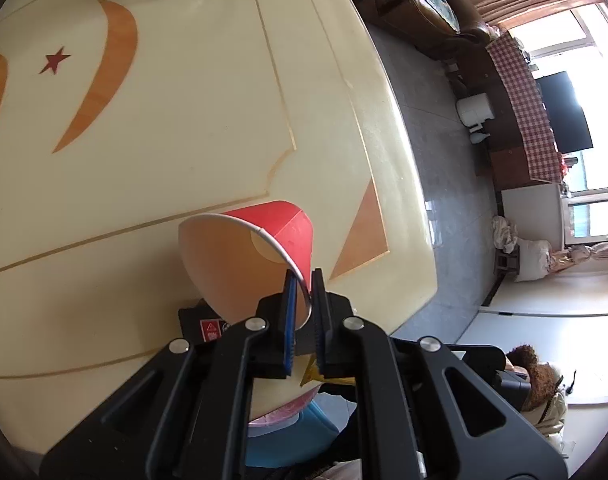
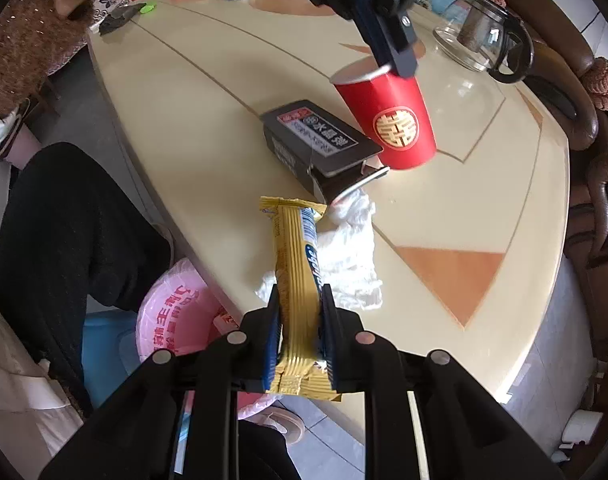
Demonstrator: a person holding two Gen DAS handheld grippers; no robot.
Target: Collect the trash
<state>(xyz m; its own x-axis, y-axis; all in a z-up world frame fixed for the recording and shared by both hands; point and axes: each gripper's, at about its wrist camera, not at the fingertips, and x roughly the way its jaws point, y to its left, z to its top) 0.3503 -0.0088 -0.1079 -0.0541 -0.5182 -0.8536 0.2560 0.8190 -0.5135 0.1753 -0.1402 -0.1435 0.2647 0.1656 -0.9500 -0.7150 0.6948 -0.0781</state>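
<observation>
Red paper cup (image 2: 388, 120), with a gold emblem on its side, hangs tilted over the cream table (image 2: 504, 200); the left gripper (image 1: 304, 280) pinches its rim, one finger inside the cup and one outside. From the left wrist view the cup's mouth fills the foreground and hides most of the black box (image 1: 202, 326) under it, leaving only a corner with a red label in sight.

The right gripper (image 2: 300, 296) is pressed against a yellow snack wrapper (image 2: 296, 264), which it holds lengthwise so that the far end points toward the box. The wrapper's blue lettering is too curled to read. A crumpled white tissue (image 2: 352, 252) lies on the table beneath it, partly covered by the wrapper. The box, seen fully from the right wrist, lies flat beside the cup with its flap open toward the tissue.

A glass teapot (image 2: 484, 36) stands near the far edge, its base blurred by glare. Below the table edge sits a blue bin lined with a pink bag (image 2: 176, 320), cut off by the right gripper's frame. Small items at the table's far end are too small to name.
</observation>
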